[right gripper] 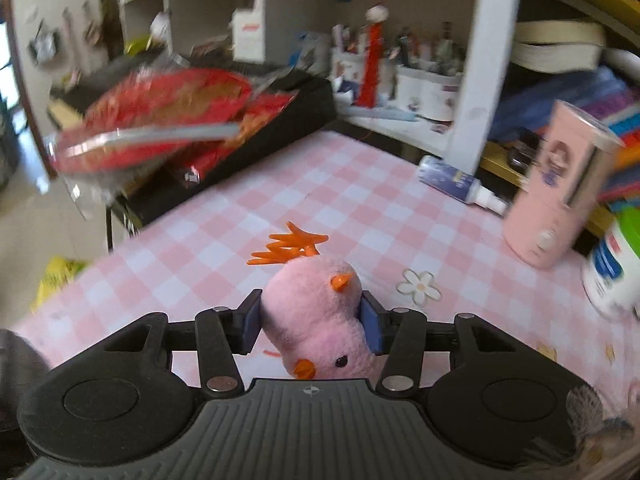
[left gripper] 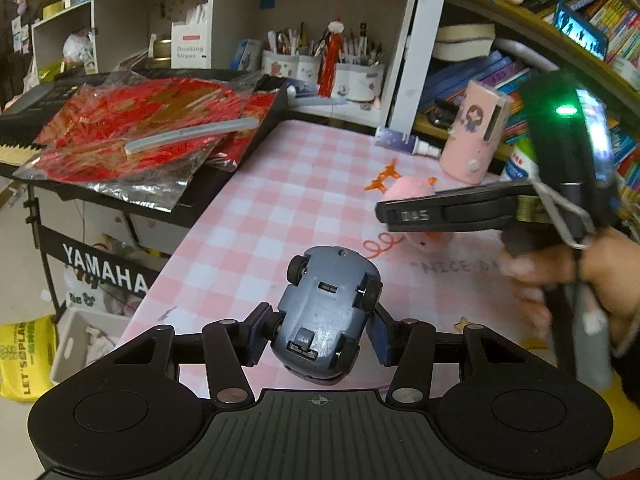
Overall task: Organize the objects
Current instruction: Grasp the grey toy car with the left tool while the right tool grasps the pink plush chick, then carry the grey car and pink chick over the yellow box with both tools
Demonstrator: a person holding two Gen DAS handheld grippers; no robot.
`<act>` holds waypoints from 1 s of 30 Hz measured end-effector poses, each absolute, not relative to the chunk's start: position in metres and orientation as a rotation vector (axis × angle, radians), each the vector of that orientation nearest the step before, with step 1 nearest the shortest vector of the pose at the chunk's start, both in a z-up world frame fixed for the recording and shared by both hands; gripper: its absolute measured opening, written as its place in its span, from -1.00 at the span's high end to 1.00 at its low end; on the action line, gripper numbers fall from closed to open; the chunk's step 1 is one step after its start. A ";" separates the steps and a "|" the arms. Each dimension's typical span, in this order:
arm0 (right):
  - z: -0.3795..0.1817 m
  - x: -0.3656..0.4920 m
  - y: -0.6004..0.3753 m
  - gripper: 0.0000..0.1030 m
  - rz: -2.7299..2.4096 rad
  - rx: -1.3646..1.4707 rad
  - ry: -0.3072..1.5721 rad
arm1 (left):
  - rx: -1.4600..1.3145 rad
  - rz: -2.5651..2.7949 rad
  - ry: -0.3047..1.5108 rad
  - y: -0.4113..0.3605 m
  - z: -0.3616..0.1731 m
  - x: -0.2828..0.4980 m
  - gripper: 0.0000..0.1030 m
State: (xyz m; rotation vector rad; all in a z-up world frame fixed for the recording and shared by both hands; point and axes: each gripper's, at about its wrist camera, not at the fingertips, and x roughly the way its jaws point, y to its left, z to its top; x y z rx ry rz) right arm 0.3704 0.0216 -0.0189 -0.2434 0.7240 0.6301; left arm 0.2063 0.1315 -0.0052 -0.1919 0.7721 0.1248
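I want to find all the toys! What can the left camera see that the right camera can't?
Only the left wrist view shows the blue toy car, upside down and clamped in the left gripper, plus the person's hand working the other tool. Only the right wrist view shows the pink chick's face, squeezed in the right gripper, and a flower print. Both show the pink checked tablecloth, the pink canister and the red packets.

Checked table bears pink canister, bottle.
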 end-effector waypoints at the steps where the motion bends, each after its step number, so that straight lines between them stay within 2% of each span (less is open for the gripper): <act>1: -0.014 0.365 0.016 0.09 0.620 -0.222 0.725 | -0.193 0.120 0.768 0.131 -0.004 0.204 0.04; 13: 0.023 0.285 -0.043 0.09 0.549 -0.109 0.716 | -0.208 0.056 0.733 0.132 0.009 0.164 0.04; 30: 0.010 0.175 -0.062 0.09 0.419 -0.062 0.798 | -0.201 -0.013 0.726 0.140 0.009 0.096 0.04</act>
